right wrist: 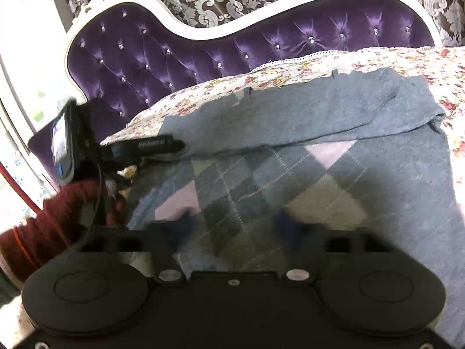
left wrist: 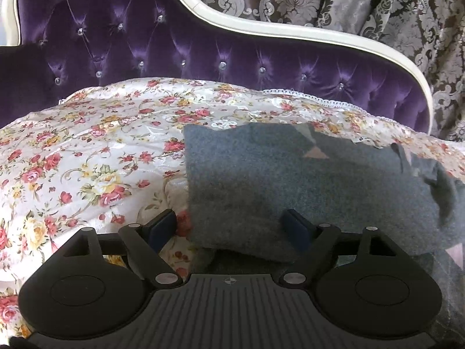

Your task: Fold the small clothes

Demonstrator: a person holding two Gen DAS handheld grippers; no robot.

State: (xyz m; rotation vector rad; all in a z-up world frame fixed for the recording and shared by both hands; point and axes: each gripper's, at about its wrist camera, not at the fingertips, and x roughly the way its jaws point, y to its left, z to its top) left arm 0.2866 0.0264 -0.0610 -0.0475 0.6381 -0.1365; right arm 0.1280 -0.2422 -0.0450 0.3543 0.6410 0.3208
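Lying on the floral bedspread (left wrist: 87,157) before a purple tufted headboard (left wrist: 116,43): one grey argyle sweater (right wrist: 290,174), partly folded, a plain panel doubled over the patterned front. Left gripper (left wrist: 232,226): fingers wide, straddling the sweater's near folded edge, nothing held. Right gripper (right wrist: 235,226): fingers spread, blurred, low over the argyle front, empty. Risk, judged: pinching one layer only would drag the fold open; thick knit may slip.

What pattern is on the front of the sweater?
Diamonds in grey, pink and beige on the blue-grey sweater, seen best in the right wrist view.
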